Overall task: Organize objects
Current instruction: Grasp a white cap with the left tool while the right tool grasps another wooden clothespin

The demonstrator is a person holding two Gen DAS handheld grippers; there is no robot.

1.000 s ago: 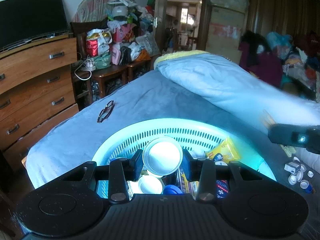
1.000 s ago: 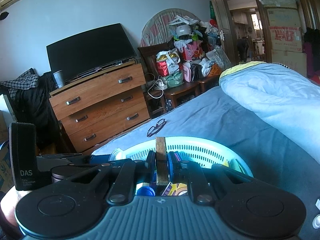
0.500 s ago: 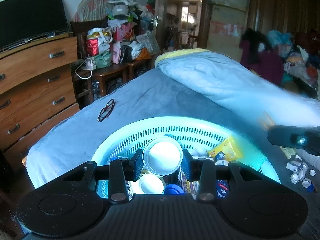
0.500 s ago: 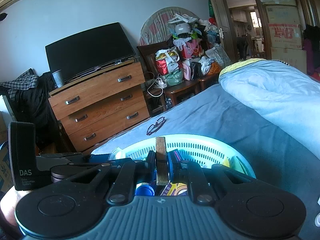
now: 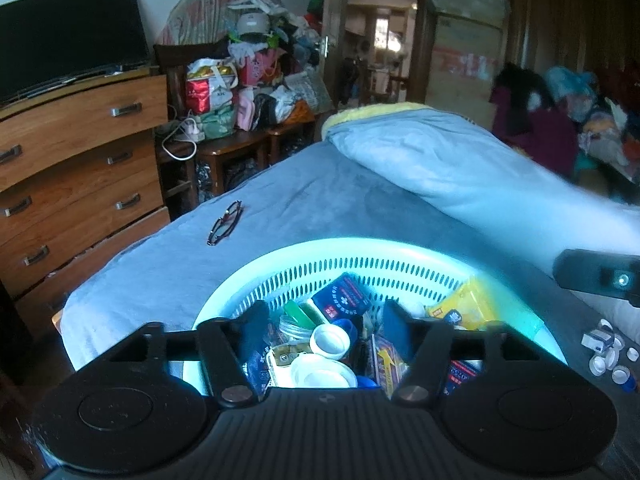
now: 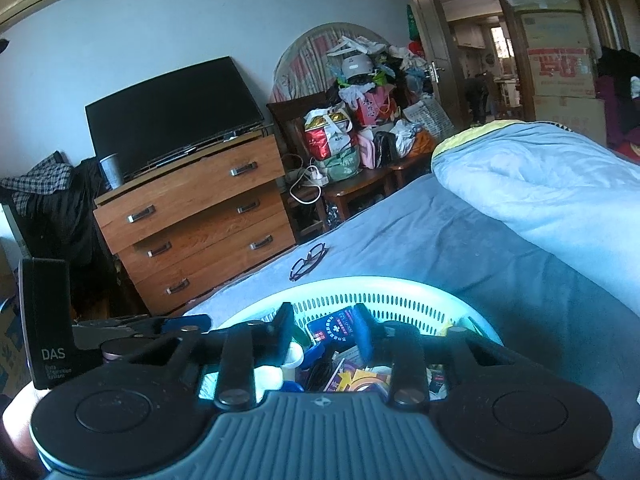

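Both grippers over a pale turquoise basket (image 5: 400, 250) set on a blue-covered bed (image 5: 320, 200).

Left gripper (image 5: 326, 326): fingers spread wide, nothing between them. Directly under the gap, lying loose in the basket: a white jar lid (image 5: 330, 342), a larger white lid (image 5: 322, 374) nearer the camera, a blue medicine box (image 5: 342, 298) farther off against the perforated wall. A yellow packet (image 5: 460, 306) just beyond the right finger, by the rim. None of these touching the fingers.

Right gripper (image 6: 326, 330): fingers likewise parted and empty, hanging above the same basket (image 6: 400, 286). The blue medicine box (image 6: 334, 328) seen through the gap, lower down among other packets; contact cannot be told, but no grip on it.

Outside the basket, on the bedcover to its right: a cluster of small white caps (image 5: 608, 354), near the rim, not touching. Beyond the far rim, well apart: 1 pair of dark glasses (image 5: 225, 222).
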